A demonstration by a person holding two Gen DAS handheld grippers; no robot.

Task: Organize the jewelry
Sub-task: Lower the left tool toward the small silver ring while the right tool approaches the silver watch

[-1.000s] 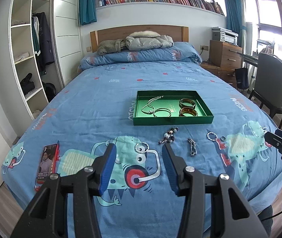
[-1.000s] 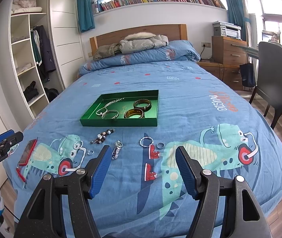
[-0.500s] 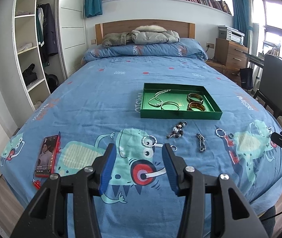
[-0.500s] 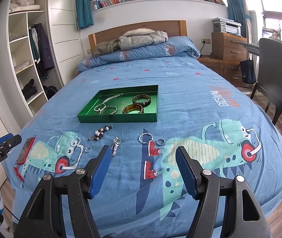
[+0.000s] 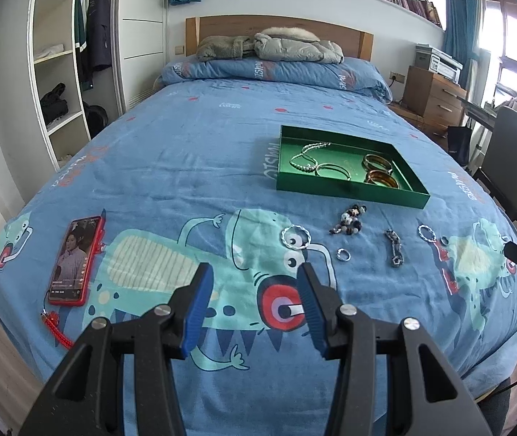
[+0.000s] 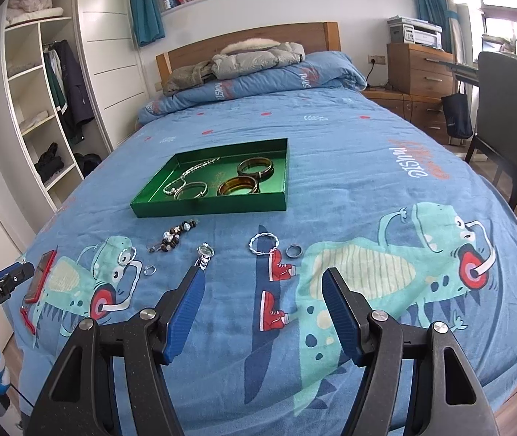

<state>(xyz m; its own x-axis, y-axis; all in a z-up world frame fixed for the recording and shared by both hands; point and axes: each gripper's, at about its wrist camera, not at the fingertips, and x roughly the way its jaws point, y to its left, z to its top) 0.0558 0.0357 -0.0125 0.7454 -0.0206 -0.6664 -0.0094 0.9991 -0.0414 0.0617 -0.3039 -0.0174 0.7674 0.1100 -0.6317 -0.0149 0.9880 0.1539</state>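
Observation:
A green tray (image 5: 349,193) (image 6: 207,208) on the blue bedspread holds a pearl chain, a thin bangle and two brown bangles. In front of it lie loose pieces: a twisted silver bangle (image 5: 295,237) (image 6: 127,255), a small ring (image 5: 343,254) (image 6: 149,270), a beaded bracelet (image 5: 349,218) (image 6: 173,239), a metal chain piece (image 5: 395,247) (image 6: 204,256), a second twisted bangle (image 5: 426,232) (image 6: 264,243) and a dark ring (image 5: 444,241) (image 6: 293,250). My left gripper (image 5: 255,272) hovers open, short of the silver bangle. My right gripper (image 6: 263,278) is open above the printed red shoes.
A red phone (image 5: 75,259) with a red strap lies at the left of the bed. A folded duvet and jackets (image 5: 269,49) sit at the headboard. A wardrobe stands to the left; a chair (image 6: 505,98) and a wooden dresser (image 6: 418,67) stand to the right.
Both grippers have come lower and closer to the bed, so the loose jewelry looks nearer. Their jaws stand as wide as before. Nothing on the bed has moved.

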